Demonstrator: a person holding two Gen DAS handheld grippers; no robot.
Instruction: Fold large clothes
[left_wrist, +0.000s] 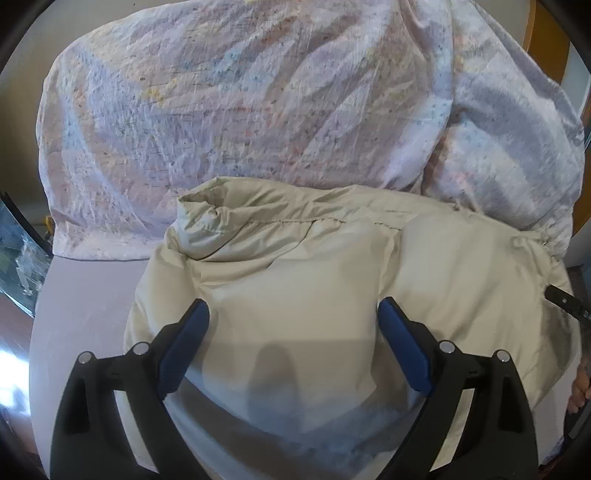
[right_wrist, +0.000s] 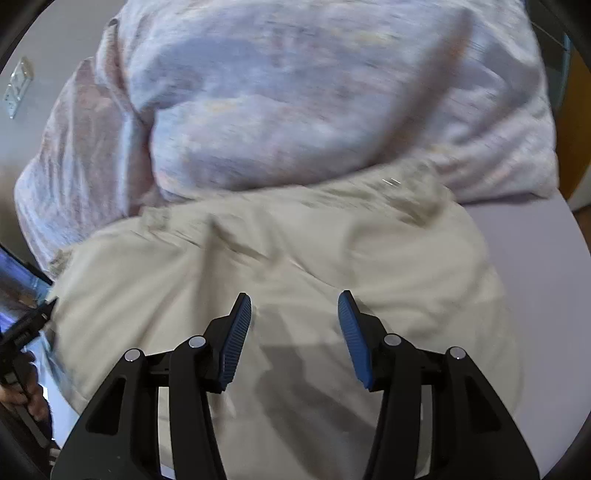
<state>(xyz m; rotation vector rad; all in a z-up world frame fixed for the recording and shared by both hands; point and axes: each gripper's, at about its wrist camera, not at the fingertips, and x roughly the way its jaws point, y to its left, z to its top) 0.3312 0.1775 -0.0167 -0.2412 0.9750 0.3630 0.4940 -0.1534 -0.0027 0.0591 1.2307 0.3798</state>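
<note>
A cream puffy jacket (left_wrist: 314, 280) lies on a pale lilac bed surface (left_wrist: 85, 295), with its collar or rolled edge at the far left. My left gripper (left_wrist: 293, 314) is open and empty, hovering just above the jacket's middle. In the right wrist view the same jacket (right_wrist: 258, 258) spreads under my right gripper (right_wrist: 294, 306), which is open and empty above the cloth. The right view is blurred.
A big crumpled quilt with a faint pastel print (left_wrist: 240, 103) is heaped behind the jacket and also shows in the right wrist view (right_wrist: 314, 92). The bed's bare sheet (right_wrist: 535, 251) shows at the right. The other gripper's tip (left_wrist: 565, 301) pokes in at the right edge.
</note>
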